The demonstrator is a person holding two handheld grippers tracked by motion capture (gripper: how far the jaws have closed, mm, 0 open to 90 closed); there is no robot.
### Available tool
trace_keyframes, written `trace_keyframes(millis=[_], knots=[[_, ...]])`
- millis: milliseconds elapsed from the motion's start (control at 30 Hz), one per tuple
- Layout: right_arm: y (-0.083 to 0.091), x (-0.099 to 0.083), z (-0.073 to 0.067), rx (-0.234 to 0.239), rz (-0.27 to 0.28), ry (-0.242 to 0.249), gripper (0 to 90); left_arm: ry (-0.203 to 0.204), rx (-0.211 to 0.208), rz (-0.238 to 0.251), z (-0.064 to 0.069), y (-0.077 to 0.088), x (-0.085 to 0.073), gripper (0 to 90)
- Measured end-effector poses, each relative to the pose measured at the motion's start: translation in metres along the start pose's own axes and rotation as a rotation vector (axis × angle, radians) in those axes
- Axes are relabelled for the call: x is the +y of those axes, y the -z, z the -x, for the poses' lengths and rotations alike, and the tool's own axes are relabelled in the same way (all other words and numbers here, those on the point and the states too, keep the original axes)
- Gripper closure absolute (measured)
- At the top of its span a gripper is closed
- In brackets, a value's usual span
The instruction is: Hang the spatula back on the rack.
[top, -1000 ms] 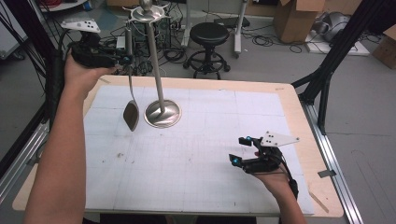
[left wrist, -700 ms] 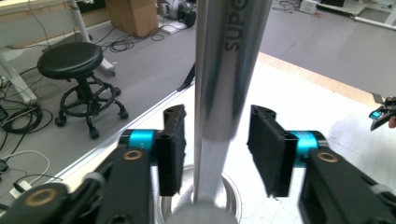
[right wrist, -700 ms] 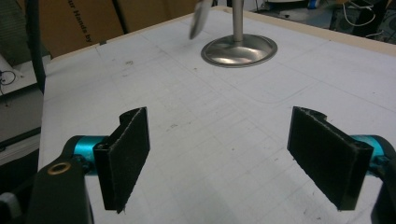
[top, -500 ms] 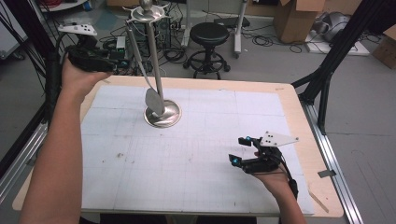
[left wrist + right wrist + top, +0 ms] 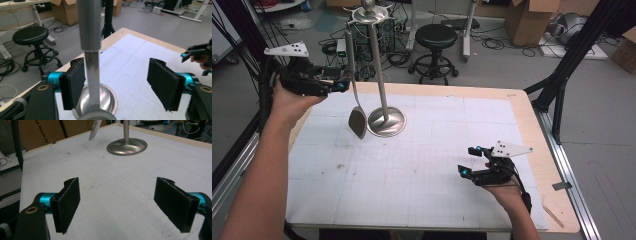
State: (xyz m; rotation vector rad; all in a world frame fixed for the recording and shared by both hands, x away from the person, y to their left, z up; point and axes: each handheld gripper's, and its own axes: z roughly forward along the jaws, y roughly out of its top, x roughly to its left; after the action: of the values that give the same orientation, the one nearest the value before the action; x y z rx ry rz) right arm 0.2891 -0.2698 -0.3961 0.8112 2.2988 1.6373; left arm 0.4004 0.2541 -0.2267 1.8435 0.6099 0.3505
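Observation:
A steel stand [image 5: 384, 120] with a round base and a tall pole stands at the table's far left. A long metal spoon [image 5: 357, 120] hangs from the stand's top, its bowl just above the table, left of the base. My left gripper [image 5: 341, 83] is held level at the spoon's handle, and its jaws have just been opening. In the left gripper view the handle [image 5: 92, 67] runs between the open jaws of my left gripper [image 5: 117, 85], close to the left pad [image 5: 75, 82]. My right gripper [image 5: 468, 161] is open and empty, low over the table's front right.
The white gridded table [image 5: 412, 175] has a wooden rim. Behind it are a black stool [image 5: 435, 37], cables and cardboard boxes [image 5: 532, 20]. A black frame leg [image 5: 562, 75] stands at the right. From the right gripper view, the stand's base [image 5: 127, 146] lies beyond my right gripper [image 5: 120, 202].
The left gripper has opened and let go of the spoon, and the hand has dropped a little. The spoon swung toward the pole and back, and hangs from the stand. The right hand stayed still.

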Motion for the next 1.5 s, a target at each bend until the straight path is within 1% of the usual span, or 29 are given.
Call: trace_keyframes(millis=[133,200,233,367,467,567,667,767,833,900,967,1067,1100,1167,1233,1267,1300,1333,1400,1500], knots=[[0.0,0.0,0.001,-0.004,0.004,-0.002,20.4,-0.01,-0.024,0.034,0.01,0.0,-0.005,23.6],[0.0,0.0,0.002,-0.006,0.003,-0.007,20.4,-0.017,-0.036,0.034,0.014,-0.001,-0.008,20.6],[0.0,0.0,0.002,-0.007,0.003,-0.006,20.4,-0.021,-0.035,0.033,0.016,-0.002,-0.009,19.6],[0.0,0.0,0.001,-0.007,0.004,-0.005,20.5,-0.026,-0.044,0.052,0.025,-0.002,-0.017,16.1],[0.001,0.0,0.002,-0.005,0.007,-0.007,20.5,-0.031,-0.047,0.054,0.029,-0.001,-0.024,15.5],[0.002,0.0,0.002,-0.008,0.009,-0.006,20.4,-0.023,-0.055,0.068,0.034,-0.001,-0.035,13.8],[0.002,0.0,0.002,-0.009,0.01,-0.009,20.5,-0.007,-0.063,0.088,0.039,-0.001,-0.051,10.1],[0.004,0.0,0.003,-0.016,0.013,-0.012,20.5,0.01,-0.067,0.089,0.043,-0.002,-0.066,6.2],[0.004,0.0,0.003,-0.017,0.014,-0.013,20.5,0.021,-0.073,0.099,0.045,0.0,-0.075,6.2],[0.003,0.0,0.002,-0.016,0.013,-0.011,20.4,0.023,-0.072,0.107,0.047,0.001,-0.082,6.2],[0.003,0.0,0.002,-0.015,0.013,-0.007,20.5,0.03,-0.078,0.108,0.05,0.001,-0.088,6.2],[0.003,0.0,0.002,-0.015,0.013,-0.009,20.5,0.026,-0.091,0.11,0.055,0.0,-0.096,6.2],[0.003,0.0,0.002,-0.016,0.014,-0.01,20.5,0.028,-0.096,0.115,0.057,0.0,-0.098,6.1],[0.004,0.0,0.002,-0.015,0.016,-0.01,20.5,0.018,-0.109,0.128,0.062,-0.001,-0.103,4.8],[0.004,0.0,0.002,-0.015,0.018,-0.009,20.5,0.009,-0.11,0.131,0.066,-0.002,-0.107,4.8],[0.004,0.0,0.002,-0.013,0.016,-0.011,20.5,0.009,-0.11,0.131,0.066,-0.002,-0.107,4.7],[0.003,0.0,0.002,-0.013,0.016,-0.011,20.5,0.007,-0.111,0.126,0.071,-0.004,-0.112,3.9],[0.003,0.0,0.002,-0.013,0.016,-0.01,20.5,0.004,-0.102,0.114,0.072,-0.004,-0.115,1.6],[0.003,0.0,0.002,-0.015,0.012,-0.014,20.5,-0.003,-0.099,0.107,0.074,-0.005,-0.12,1.6],[0.003,0.0,0.002,-0.015,0.012,-0.008,20.4,0.009,-0.102,0.114,0.075,-0.005,-0.129,1.6]])
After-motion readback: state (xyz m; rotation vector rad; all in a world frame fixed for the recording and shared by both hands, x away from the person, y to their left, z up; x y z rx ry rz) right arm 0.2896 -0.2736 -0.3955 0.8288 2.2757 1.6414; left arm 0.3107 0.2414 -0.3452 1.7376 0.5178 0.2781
